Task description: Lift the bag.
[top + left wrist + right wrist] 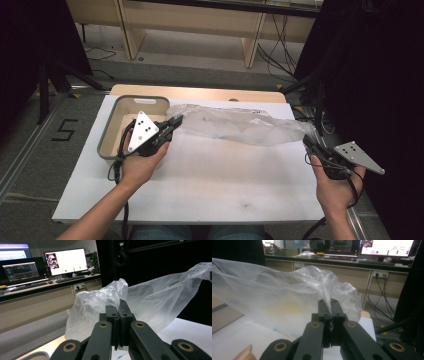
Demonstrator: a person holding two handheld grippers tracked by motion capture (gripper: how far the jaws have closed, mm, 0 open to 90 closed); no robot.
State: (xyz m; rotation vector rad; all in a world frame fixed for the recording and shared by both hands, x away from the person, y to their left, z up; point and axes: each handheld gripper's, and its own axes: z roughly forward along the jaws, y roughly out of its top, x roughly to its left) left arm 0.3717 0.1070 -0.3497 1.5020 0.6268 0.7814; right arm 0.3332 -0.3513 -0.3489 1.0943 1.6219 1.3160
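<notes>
**Bag stretched between both grippers**

Over the white table [200, 185], I hold a clear plastic bag [235, 126], long axis running nine to three o'clock. My left gripper [176, 120] and right gripper [306, 140] each pinch an end. I'd keep tension even; the mouth probably faces the tub [112, 125].

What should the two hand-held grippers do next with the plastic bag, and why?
Probably carry the plastic bag sideways over the bin and lower it in. The left hand-held gripper and right hand-held gripper each pinch one end, the bag hangs stretched above the table, and the bin sits beside the left one.
</notes>
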